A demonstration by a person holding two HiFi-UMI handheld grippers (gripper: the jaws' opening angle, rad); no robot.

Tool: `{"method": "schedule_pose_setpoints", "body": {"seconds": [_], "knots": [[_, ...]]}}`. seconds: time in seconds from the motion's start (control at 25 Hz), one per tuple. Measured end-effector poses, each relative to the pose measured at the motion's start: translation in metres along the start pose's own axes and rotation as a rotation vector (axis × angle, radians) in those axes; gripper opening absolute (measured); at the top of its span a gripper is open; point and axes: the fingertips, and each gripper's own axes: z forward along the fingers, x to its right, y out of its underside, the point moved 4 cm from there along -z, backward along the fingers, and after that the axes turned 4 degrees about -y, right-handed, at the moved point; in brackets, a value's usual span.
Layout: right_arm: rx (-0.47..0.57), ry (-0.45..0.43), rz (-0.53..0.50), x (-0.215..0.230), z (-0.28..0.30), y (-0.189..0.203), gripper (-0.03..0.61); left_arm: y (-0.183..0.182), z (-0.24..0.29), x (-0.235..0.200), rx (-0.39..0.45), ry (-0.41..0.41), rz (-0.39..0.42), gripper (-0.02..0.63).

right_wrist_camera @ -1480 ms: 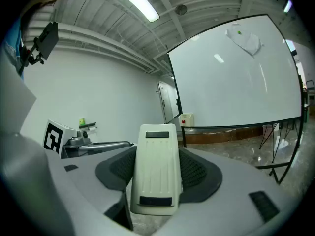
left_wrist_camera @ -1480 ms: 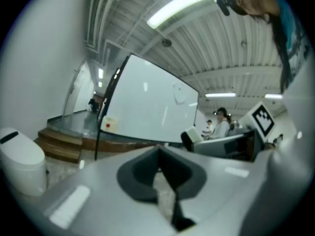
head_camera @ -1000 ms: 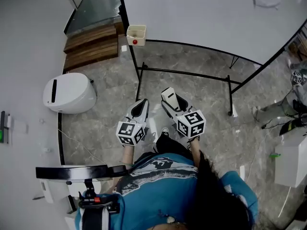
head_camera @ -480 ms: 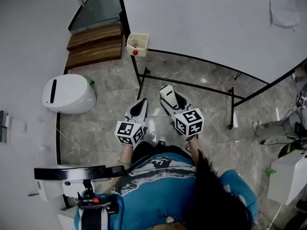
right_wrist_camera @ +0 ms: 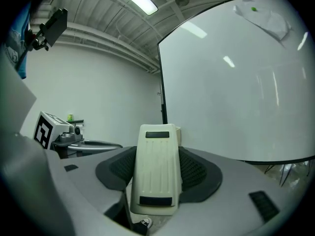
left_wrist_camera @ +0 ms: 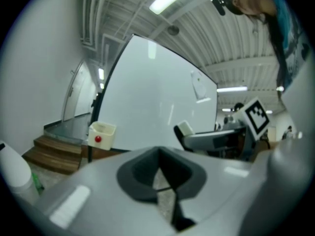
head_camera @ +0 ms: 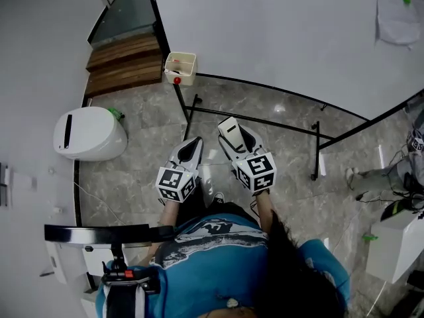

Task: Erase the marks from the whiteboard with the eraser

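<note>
The right gripper (head_camera: 240, 138) is clamped on the eraser (right_wrist_camera: 156, 166), which sticks out between its jaws at the centre of the head view, apart from the whiteboard (head_camera: 285, 38) that fills the upper part of the frame. The left gripper (left_wrist_camera: 158, 180) is clenched on nothing, its jaws meeting. Both sit side by side much as half a second ago. The box (head_camera: 180, 67) on the board's stand and the bin (head_camera: 89, 135) now show slightly further left and lower.
</note>
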Motion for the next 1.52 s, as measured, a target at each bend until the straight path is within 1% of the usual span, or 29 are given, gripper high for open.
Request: {"method": "schedule_pose_setpoints", "body": {"seconds": [0.16, 0.32, 0.44, 0.56, 0.68, 0.8, 0.88, 1.08, 1.16, 1.36, 1.52], "knots": [[0.011, 0.039, 0.012, 0.020, 0.012, -0.005, 0.262, 0.003, 0.025, -0.006, -0.018, 0.051, 0.000, 0.003], [0.023, 0.090, 0.002, 0.038, 0.030, -0.019, 0.262, -0.005, 0.051, -0.025, -0.010, 0.091, 0.000, 0.003], [0.041, 0.125, -0.018, 0.055, 0.048, -0.039, 0.262, -0.018, 0.074, -0.043, 0.000, 0.123, 0.007, 0.003], [0.075, 0.165, -0.056, 0.074, 0.068, -0.067, 0.262, -0.031, 0.096, -0.060, 0.005, 0.157, 0.018, 0.003], [0.121, 0.221, -0.113, 0.097, 0.084, -0.103, 0.262, -0.041, 0.115, -0.076, 0.007, 0.188, 0.031, 0.003], [0.173, 0.275, -0.196, 0.120, 0.095, -0.145, 0.262, -0.047, 0.128, -0.090, 0.007, 0.210, 0.031, 0.003], [0.204, 0.308, -0.267, 0.134, 0.100, -0.176, 0.262, -0.050, 0.136, -0.097, 0.002, 0.225, 0.031, 0.003], [0.272, 0.419, -0.489, 0.162, 0.103, -0.261, 0.262, -0.058, 0.155, -0.109, -0.007, 0.269, 0.035, 0.003], [0.314, 0.460, -0.547, 0.171, 0.099, -0.294, 0.262, -0.061, 0.162, -0.112, -0.005, 0.282, 0.032, 0.003], [0.414, 0.561, -0.649, 0.190, 0.078, -0.362, 0.262, -0.066, 0.172, -0.116, -0.002, 0.306, 0.026, 0.003], [0.492, 0.636, -0.674, 0.203, 0.055, -0.396, 0.262, -0.067, 0.176, -0.121, 0.000, 0.315, 0.029, 0.003]]}}
